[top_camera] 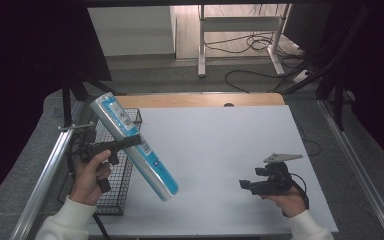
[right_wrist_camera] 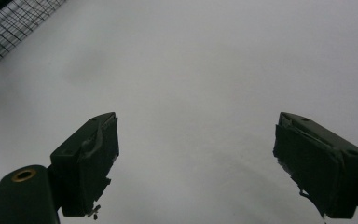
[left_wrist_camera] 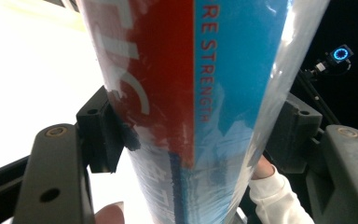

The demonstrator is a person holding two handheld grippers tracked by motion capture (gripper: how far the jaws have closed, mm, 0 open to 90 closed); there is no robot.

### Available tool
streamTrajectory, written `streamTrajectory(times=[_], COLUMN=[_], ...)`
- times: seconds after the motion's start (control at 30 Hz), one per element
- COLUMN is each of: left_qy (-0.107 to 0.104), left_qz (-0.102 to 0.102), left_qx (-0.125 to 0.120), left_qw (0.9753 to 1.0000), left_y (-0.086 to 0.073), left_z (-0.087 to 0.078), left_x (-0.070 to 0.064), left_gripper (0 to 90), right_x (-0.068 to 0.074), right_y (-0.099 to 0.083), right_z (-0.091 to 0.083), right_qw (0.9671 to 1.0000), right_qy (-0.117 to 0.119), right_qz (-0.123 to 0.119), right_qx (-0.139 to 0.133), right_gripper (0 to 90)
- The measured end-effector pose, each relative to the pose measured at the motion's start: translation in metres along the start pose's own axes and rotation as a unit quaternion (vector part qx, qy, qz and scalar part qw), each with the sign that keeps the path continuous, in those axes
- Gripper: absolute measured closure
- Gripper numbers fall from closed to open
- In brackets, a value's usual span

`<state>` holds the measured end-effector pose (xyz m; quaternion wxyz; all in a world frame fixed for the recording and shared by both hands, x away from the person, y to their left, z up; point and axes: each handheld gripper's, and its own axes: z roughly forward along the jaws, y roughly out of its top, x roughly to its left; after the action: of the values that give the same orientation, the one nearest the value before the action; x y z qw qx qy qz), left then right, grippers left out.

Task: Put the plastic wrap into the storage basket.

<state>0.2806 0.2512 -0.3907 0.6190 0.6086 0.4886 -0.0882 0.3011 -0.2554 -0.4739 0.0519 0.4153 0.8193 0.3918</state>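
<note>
A long tube-shaped package [top_camera: 132, 145] wrapped in shiny film, blue with red and white lettering, hangs tilted above the table's left side, top end up-left. My left gripper [top_camera: 130, 141] is shut on its middle. In the left gripper view the package [left_wrist_camera: 200, 107] stands between the two black pads [left_wrist_camera: 105, 133], pressed on both sides. My right gripper [top_camera: 244, 185] is held low over the white table near the front right, open. In the right gripper view its jaws stand wide apart with bare table between them [right_wrist_camera: 196, 154].
A black wire basket [top_camera: 115, 170] stands at the table's left edge, below the package; one corner of the basket [right_wrist_camera: 14, 28] shows in the right gripper view. The white tabletop [top_camera: 220, 145] spreads across the middle. A metal rail [top_camera: 45, 175] runs along the left.
</note>
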Motion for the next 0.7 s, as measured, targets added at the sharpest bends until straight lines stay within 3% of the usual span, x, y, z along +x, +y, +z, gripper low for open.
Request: streamTrajectory(times=[0.23,0.7], left_qy=[0.022,0.066], left_qz=[0.008,0.002], left_qx=[-0.003,-0.017], left_qw=[0.9997,0.9977], left_y=[0.009,0.022], left_z=[-0.024,-0.087], left_x=[-0.004,0.008], left_gripper=[31.9,31.9], right_x=[-0.001,-0.002], right_y=[-0.002,-0.002], right_z=[0.001,0.001], right_qw=[1.0000,0.9998], right_qy=[-0.006,-0.019], right_qz=[0.001,0.001], right_qx=[0.005,0.004], right_gripper=[15.2,15.7])
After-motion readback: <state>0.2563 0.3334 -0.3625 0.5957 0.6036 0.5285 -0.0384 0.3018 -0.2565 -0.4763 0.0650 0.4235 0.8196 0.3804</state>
